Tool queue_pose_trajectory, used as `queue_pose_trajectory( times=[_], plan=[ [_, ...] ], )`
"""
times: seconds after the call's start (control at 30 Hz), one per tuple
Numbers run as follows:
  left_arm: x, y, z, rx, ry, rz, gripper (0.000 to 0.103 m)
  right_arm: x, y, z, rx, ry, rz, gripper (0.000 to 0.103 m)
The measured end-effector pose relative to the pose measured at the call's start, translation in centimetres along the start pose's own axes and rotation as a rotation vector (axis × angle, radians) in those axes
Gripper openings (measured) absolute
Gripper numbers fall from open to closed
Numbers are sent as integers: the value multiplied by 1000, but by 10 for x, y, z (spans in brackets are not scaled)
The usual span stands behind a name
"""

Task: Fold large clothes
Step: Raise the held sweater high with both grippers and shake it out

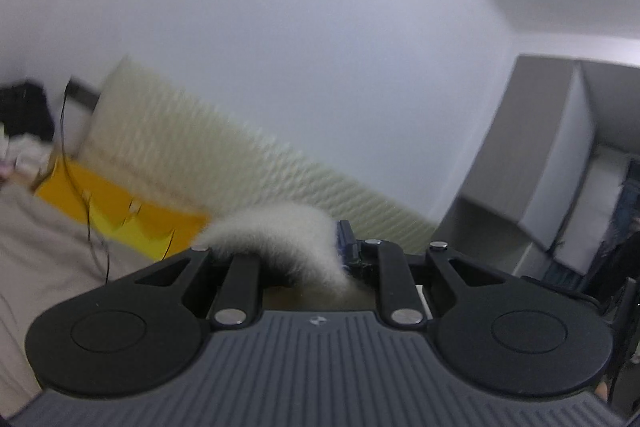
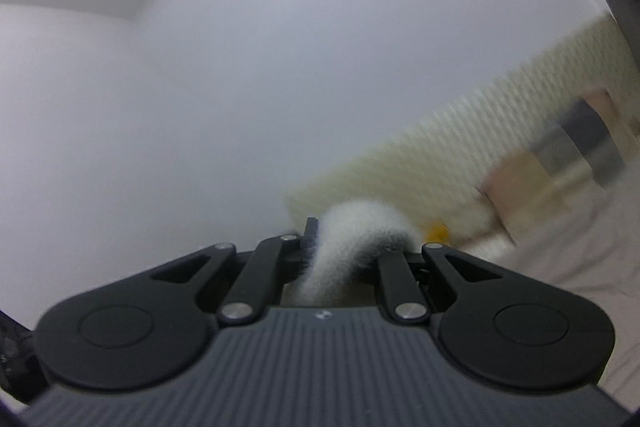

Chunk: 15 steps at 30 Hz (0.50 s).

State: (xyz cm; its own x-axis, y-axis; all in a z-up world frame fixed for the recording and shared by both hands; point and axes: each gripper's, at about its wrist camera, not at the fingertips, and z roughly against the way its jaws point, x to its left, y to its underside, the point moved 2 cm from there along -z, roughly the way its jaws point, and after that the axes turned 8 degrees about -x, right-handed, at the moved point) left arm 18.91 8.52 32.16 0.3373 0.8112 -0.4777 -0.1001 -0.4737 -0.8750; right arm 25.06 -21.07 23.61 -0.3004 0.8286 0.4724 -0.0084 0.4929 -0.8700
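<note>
Soft, even indoor light, glare at one upper corner, motion-blurred background, strong fisheye bending at edges.

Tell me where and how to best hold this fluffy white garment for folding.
Grip the fluffy white garment along its edge, one tool at each end, coming in level. The left tool and right tool are each already shut on a bunched fold of the thick pile, so it probably hangs between them.

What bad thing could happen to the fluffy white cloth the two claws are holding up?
1. Each claw pinches only a small fold of the fluffy white cloth; the left claw or right claw might let it slip.
2. Black cables hang over the bed and could snag the cloth.
</note>
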Motion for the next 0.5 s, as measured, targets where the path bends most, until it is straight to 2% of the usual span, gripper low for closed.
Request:
queue_pose_trajectory(
  times=[0.2,0.3,0.4,0.5],
  plan=[
    [126,92,-145,112,-89,68,21,-107,91,-129,135,106,-40,12],
    [186,155,-219,200,-139,73,21,-163,139,-191,199,157,-45,12],
    [241,213,-284,288,-177,74,21,-198,187,-253,288,212,-7,12],
    [295,261,-338,346,-194,81,21,-236,238,-292,353,230,14,12]
  ],
)
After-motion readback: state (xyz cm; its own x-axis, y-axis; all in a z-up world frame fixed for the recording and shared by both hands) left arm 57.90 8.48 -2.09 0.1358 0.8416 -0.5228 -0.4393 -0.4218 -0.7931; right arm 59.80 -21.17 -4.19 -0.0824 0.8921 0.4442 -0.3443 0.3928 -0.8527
